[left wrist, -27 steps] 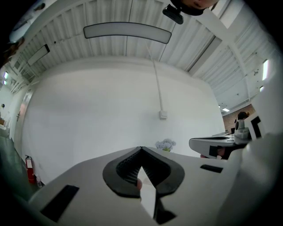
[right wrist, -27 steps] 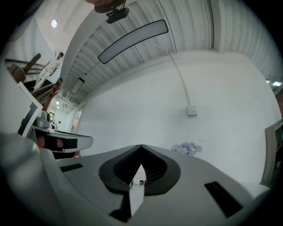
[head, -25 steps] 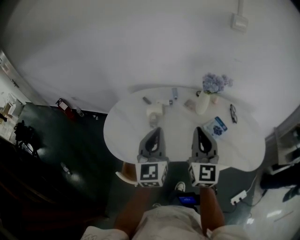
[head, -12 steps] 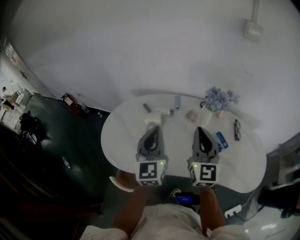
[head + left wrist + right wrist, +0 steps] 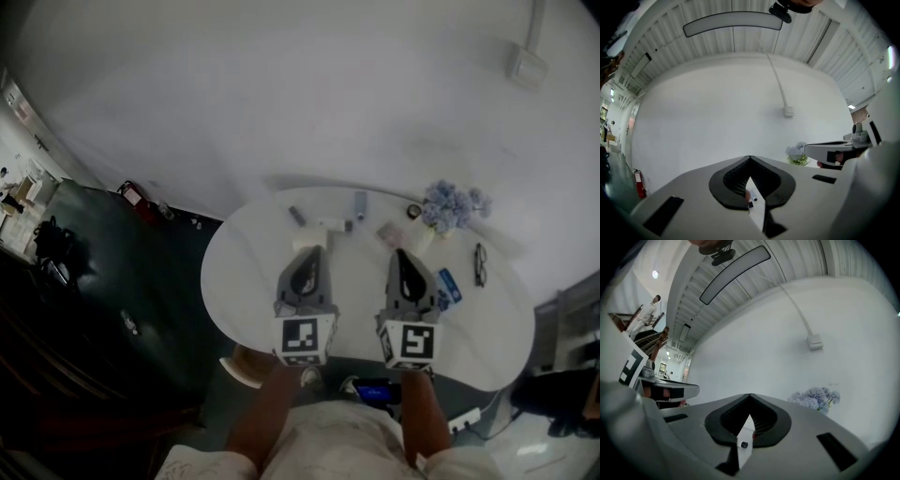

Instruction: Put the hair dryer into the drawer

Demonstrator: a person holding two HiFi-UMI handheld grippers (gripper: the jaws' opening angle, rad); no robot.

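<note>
Wall (image 5: 309,103), plain, matte and white, fills the upper half of the head view. Dark glossy floor (image 5: 122,281) lies from 7 to 10 o'clock.

At the centre stands an oval table (image 5: 244,272) with a smooth white top. The person stands at its near edge, at 6 o'clock, with both bare forearms reaching forward.

The left gripper (image 5: 309,262) and right gripper (image 5: 405,262) are held level and side by side over the near half of the table, pointing toward 12 o'clock. Each is a grey wedge with ribbed black pads and a black-and-white marker cube at the rear. In each gripper's own view the pads are pressed together with nothing between them. I judge this a carrying pose for the approach, since neither tool has anything to grip yet.

A pale vase holds a bunch of soft lilac-blue flowers (image 5: 455,202) at 2 o'clock on the table.

A cream, rounded object (image 5: 309,239) sits just beyond the left gripper's tip, at about 12 o'clock from it. I take it for the hair dryer, though it is small and partly hidden. It lies within easy reach of the left tool.

No drawer shows in any view, so the task appears barely begun.

Smallest are a blue packet (image 5: 448,284) and dark-framed glasses (image 5: 481,264) at 3 o'clock. A few small grey items are scattered along the far edge.
</note>
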